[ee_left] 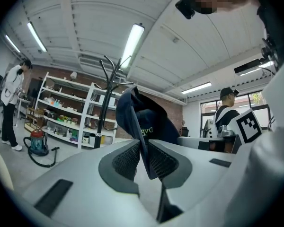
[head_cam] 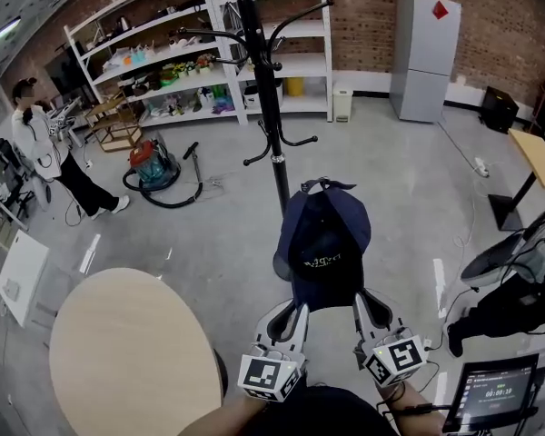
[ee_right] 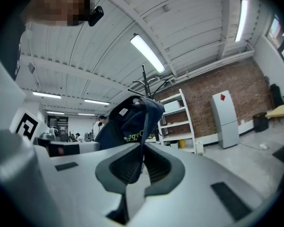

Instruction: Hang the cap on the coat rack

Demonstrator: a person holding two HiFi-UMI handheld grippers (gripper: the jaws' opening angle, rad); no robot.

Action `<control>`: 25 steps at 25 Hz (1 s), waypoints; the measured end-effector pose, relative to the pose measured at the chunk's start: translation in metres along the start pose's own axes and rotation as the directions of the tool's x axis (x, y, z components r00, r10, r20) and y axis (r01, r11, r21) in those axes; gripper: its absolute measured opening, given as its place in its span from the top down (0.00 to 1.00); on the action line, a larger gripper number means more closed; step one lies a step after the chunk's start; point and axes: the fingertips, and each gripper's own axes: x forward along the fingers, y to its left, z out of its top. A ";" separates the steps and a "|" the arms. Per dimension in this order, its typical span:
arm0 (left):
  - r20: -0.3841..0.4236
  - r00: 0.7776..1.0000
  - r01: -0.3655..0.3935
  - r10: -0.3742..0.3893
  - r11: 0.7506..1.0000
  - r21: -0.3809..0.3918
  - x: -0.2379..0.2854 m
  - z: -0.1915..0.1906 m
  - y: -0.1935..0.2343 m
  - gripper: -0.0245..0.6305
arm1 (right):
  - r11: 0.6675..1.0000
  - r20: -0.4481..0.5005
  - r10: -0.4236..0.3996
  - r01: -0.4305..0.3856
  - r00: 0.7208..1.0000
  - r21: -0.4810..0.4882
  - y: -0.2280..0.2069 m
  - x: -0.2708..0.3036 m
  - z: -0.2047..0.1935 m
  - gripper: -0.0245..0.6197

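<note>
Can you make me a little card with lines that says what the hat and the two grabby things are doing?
cap: dark blue, held up in the air
left gripper: fingers shut on the cap's edge
right gripper: fingers shut on the cap's edge
coat rack: black, beyond the cap, nothing on its hooks
hung up: not yet
nearby: round table, lower left in the head view

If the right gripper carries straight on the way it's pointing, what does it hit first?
Probably the black metal coat rack: its pole rises behind the navy fabric cap that the right gripper holds. Depth is unclear.
</note>
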 end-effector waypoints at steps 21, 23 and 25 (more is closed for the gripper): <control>0.160 0.986 0.033 -0.043 0.998 0.062 0.104 0.086 0.114 0.88 | 0.998 0.142 -0.006 0.015 0.990 -0.062 -0.016 0.157 0.071 0.92; 0.165 0.985 0.040 -0.050 0.997 0.064 0.113 0.086 0.125 0.88 | 0.998 0.153 -0.011 0.021 0.988 -0.064 -0.018 0.170 0.070 0.92; 0.169 0.984 0.044 -0.056 0.997 0.071 0.115 0.091 0.133 0.88 | 0.998 0.163 -0.015 0.025 0.986 -0.064 -0.015 0.180 0.074 0.92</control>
